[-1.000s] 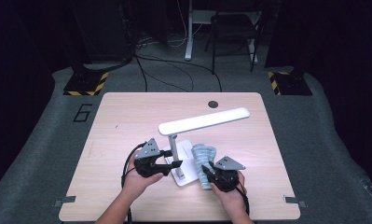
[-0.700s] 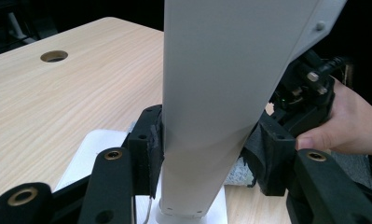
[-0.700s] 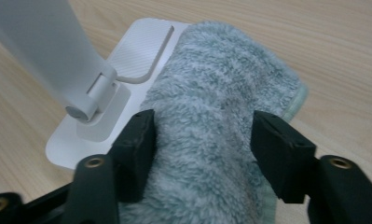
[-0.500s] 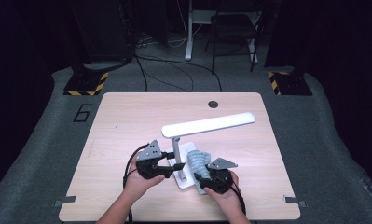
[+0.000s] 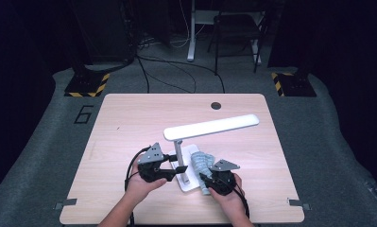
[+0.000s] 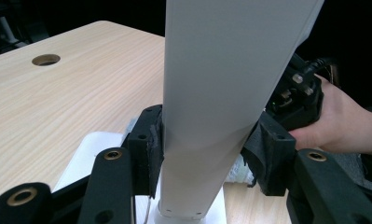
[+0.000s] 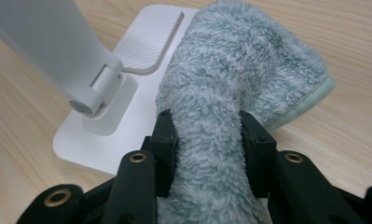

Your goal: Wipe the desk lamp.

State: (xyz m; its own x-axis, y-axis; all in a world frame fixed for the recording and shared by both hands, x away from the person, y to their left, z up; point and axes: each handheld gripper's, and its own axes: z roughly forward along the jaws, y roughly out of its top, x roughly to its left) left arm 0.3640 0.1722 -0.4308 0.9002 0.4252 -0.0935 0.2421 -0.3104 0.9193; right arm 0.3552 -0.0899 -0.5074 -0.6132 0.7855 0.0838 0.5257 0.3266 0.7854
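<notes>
Nearest the person's edge of the table (image 5: 115,123), two hands come in from below, each holding a gripper. On the person's left, the left gripper (image 5: 173,170) is clamped around the upright stem (image 5: 179,158) of a white desk lamp (image 5: 209,126); in the left gripper view its pads (image 6: 146,149) press against both sides of the stem (image 6: 211,116), just above the hinge where the stem meets the base (image 6: 93,151). On the other side, the right gripper (image 5: 206,180) is closed on a fluffy grey-green cloth (image 5: 201,163); the right gripper view shows the jaws pinching a bunched fold of the cloth (image 7: 230,93) between them.

Just past the jaws, that cloth lies partly on the lamp's flat white base (image 7: 141,51) and partly on the bare wood beside it, its stitched edge touching the tabletop. A thin white cable (image 7: 167,44) runs along the base close to the cloth. The lamp's hinge (image 7: 93,95) stands right beside the cloth, so the stem crowds the near left of the right gripper's view.

Farther out, the lamp's long head (image 5: 212,126) stretches over the middle of the table, tilted up toward the far right. Beyond it, near the far edge, there is a round cable hole (image 5: 216,105) in the wood. Behind the table, on the grey floor, stand a chair (image 5: 235,28), loose cables (image 5: 176,75) and two yellow-and-black striped feet (image 5: 87,85).
</notes>
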